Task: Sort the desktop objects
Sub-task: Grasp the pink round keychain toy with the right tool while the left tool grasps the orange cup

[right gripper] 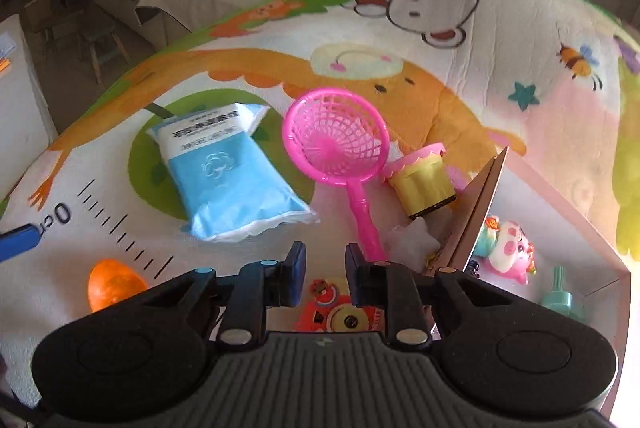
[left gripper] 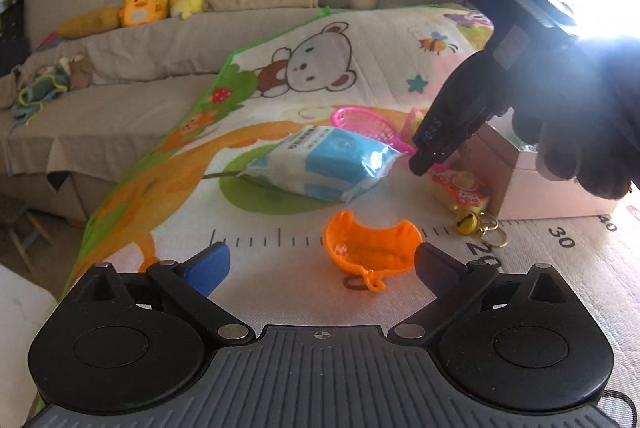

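Observation:
My left gripper (left gripper: 322, 264) stands wide open just over the mat, with an orange shell-shaped half (left gripper: 370, 246) lying between its fingertips, nearer the right one and untouched. A blue-and-white tissue pack (left gripper: 324, 164) lies beyond it. My right gripper (right gripper: 325, 274) points steeply down, its jaws a narrow gap apart with nothing between them. Just below it lies a red-and-yellow keychain toy (right gripper: 340, 312) with a gold bell (left gripper: 466, 222). A pink toy net (right gripper: 336, 136) and a yellow cup with a pink lid (right gripper: 424, 180) lie ahead.
A pink box (left gripper: 560, 188) stands at the right, its flap (right gripper: 480, 208) raised; inside it lie a pig toy (right gripper: 508, 248) and a teal piece (right gripper: 558, 298). A white star shape (right gripper: 412, 240) lies by the net handle. A sofa with plush toys (left gripper: 144, 4) runs behind the cartoon mat.

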